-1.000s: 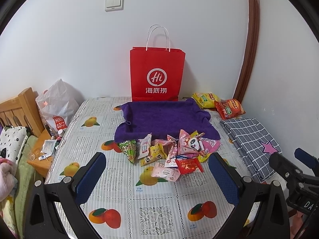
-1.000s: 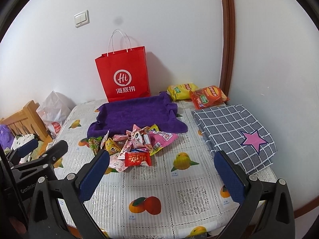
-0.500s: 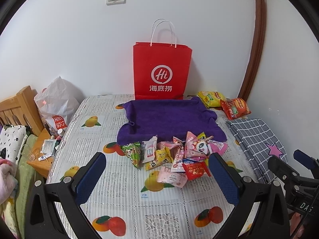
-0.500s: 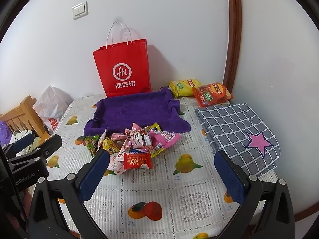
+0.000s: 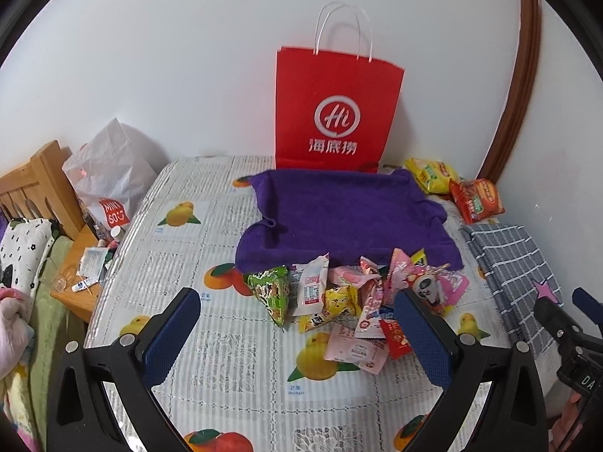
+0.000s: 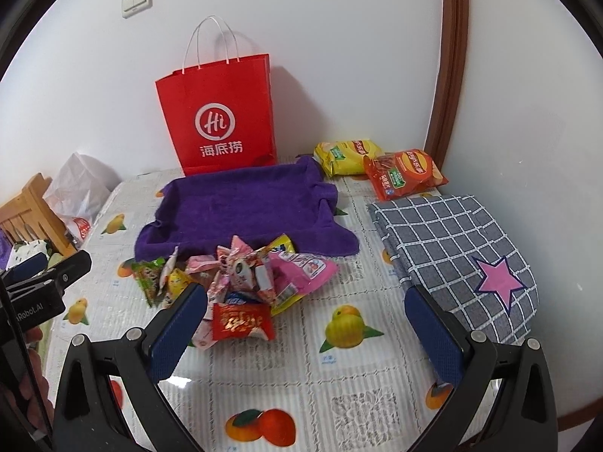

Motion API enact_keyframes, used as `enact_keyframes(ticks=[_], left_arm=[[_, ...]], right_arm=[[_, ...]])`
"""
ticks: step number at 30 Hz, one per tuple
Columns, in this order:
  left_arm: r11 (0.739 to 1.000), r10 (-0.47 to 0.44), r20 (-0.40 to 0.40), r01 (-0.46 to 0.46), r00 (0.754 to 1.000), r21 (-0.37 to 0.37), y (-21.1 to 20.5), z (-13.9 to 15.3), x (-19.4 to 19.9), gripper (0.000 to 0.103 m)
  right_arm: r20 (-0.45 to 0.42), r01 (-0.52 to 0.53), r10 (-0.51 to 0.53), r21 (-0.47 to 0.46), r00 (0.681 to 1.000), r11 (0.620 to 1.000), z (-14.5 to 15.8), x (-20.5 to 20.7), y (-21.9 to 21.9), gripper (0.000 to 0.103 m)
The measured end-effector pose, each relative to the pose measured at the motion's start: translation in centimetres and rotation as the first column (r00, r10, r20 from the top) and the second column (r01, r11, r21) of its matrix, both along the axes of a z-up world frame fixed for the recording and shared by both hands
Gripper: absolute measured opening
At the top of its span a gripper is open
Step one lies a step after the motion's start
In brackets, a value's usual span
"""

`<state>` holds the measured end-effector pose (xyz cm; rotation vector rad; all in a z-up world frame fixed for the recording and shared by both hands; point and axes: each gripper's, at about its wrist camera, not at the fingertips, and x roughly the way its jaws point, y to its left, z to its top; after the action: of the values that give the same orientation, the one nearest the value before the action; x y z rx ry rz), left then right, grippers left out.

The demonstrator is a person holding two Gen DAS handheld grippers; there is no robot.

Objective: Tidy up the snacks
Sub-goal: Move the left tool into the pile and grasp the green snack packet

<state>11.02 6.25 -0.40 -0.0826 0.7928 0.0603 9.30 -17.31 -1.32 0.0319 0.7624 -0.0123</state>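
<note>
A heap of small snack packets (image 5: 350, 297) (image 6: 245, 282) lies on the fruit-print tablecloth just in front of a purple towel-lined tray (image 5: 346, 211) (image 6: 245, 203). A green triangular packet (image 5: 271, 293) is at the heap's left, a red packet (image 6: 243, 322) at its front. Two chip bags, yellow (image 6: 346, 156) and red-orange (image 6: 405, 173), lie at the back right. My left gripper (image 5: 297, 333) hovers open over the heap's near side with nothing held. My right gripper (image 6: 307, 326) is open just right of the heap, its left finger beside the red packet.
A red paper bag (image 5: 335, 113) (image 6: 218, 116) stands against the wall behind the tray. A folded grey checked cloth with a pink star (image 6: 459, 248) covers the right side. A white plastic bag (image 5: 109, 173) and a wooden bed frame (image 5: 37, 184) are at the left.
Both grippers have moved forward and lower toward the snack heap, which now looks larger and sits between the left gripper's fingers. Both stayed open.
</note>
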Motion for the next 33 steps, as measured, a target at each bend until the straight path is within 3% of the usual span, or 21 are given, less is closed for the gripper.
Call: enact_keyframes(ticks=[13, 26, 33], left_arm=[[1.0, -0.001, -0.104, 0.0, 0.995, -0.01, 0.6, -5.3, 3.9, 0.103], [0.999, 0.008, -0.152, -0.013, 0.988, -0.033, 2.5, -8.5, 5.9, 0.103], [0.999, 0.028, -0.175, -0.033, 0.984, -0.023, 3.4, -10.2, 7.2, 0.099]], right_arm=[[-0.048, -0.012, 0.013, 0.024, 0.999, 1.0, -4.6, 3.8, -1.0, 0.103], [-0.071, 0.019, -0.021, -0.029, 0.997, 0.999, -8.4, 6.1, -1.4, 0.102], [-0.077, 0.017, -0.014, 0.046, 0.997, 0.999, -8.9, 7.0, -2.8, 0.101]])
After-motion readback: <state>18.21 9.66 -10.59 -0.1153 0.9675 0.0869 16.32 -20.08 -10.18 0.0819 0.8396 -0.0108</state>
